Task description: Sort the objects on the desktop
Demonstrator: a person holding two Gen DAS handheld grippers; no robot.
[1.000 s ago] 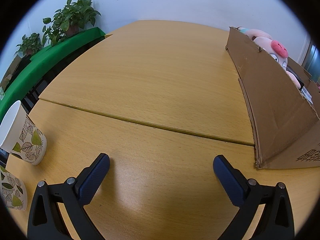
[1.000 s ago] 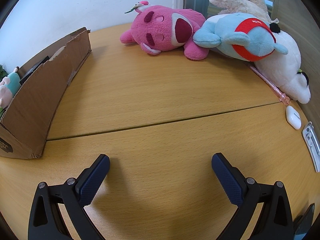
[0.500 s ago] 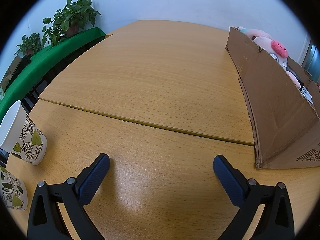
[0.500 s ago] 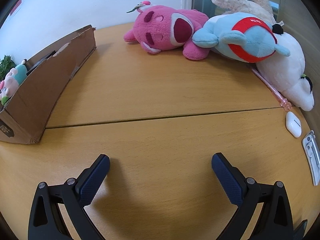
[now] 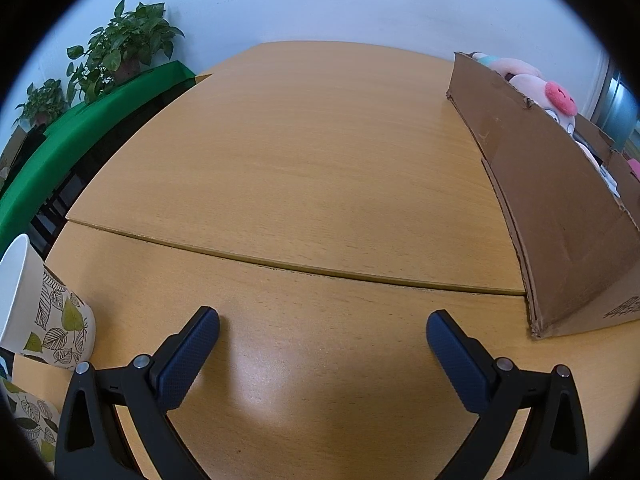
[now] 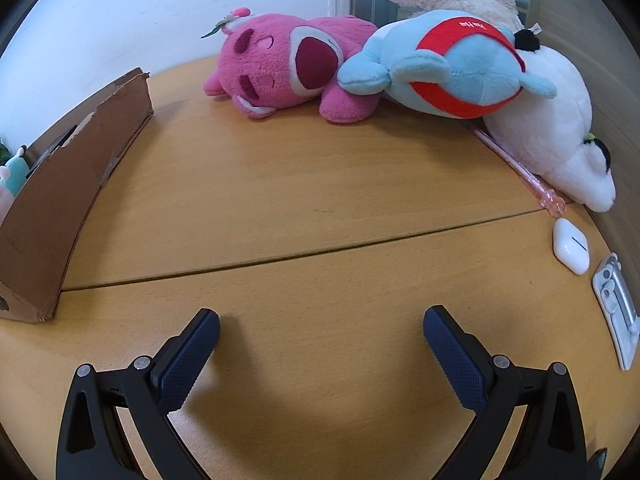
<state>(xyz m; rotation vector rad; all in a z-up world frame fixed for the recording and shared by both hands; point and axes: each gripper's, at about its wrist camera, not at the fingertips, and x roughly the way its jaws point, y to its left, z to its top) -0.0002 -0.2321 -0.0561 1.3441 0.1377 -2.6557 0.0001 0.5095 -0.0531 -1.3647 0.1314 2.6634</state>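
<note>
Left tongs [image 5: 322, 326] and right tongs [image 6: 321, 325] both spread apart, empty, over wooden desk [image 6: 320, 184], cardboard box [image 5: 556, 216] between them, pink plush bear [image 6: 288, 68] far right.

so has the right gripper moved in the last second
Yes. The right gripper has swung to its right: the cardboard box has slid toward the left edge of its view and the white earbud case has come further into frame. Jaws open.
</note>
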